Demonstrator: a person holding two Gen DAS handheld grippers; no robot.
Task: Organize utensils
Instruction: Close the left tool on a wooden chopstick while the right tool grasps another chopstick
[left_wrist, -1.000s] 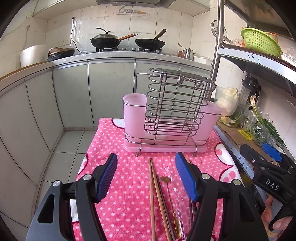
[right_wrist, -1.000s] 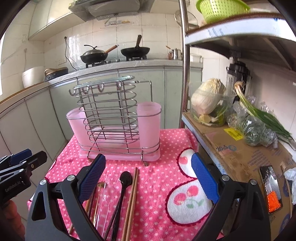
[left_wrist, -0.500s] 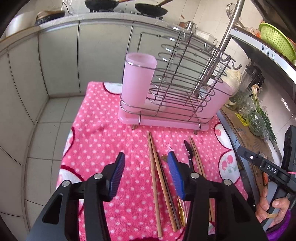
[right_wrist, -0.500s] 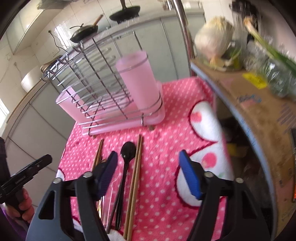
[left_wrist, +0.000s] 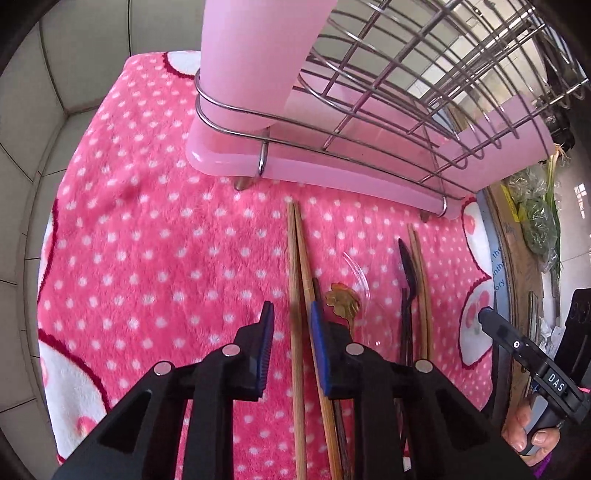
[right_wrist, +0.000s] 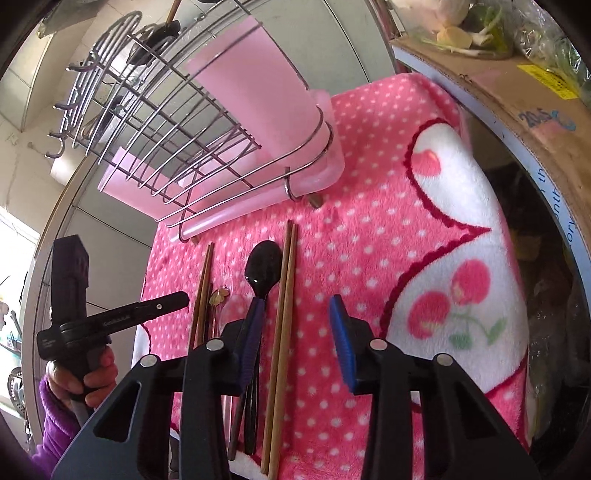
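Observation:
A wire rack with pink cups (left_wrist: 332, 122) stands at the back of a pink dotted cloth (left_wrist: 147, 240); it also shows in the right wrist view (right_wrist: 221, 122). In front lie a left pair of wooden chopsticks (left_wrist: 297, 266), a gold spoon (left_wrist: 341, 301), a clear spoon, a black spoon (right_wrist: 263, 271) and a right pair of chopsticks (right_wrist: 284, 288). My left gripper (left_wrist: 291, 317) is low over the cloth, its jaws narrowed around the left chopsticks, a small gap still showing. My right gripper (right_wrist: 297, 314) is open and straddles the right chopsticks.
A cardboard-covered shelf (right_wrist: 498, 85) with bagged greens (left_wrist: 535, 218) runs along the right edge of the cloth. Grey cabinets (left_wrist: 55, 74) and tiled floor lie to the left. The other hand-held gripper shows in each view (left_wrist: 532, 362) (right_wrist: 110, 321).
Both grippers have dropped down and forward toward the utensils. The left jaws have narrowed around the left chopsticks; the right jaws have narrowed a little over the right chopsticks.

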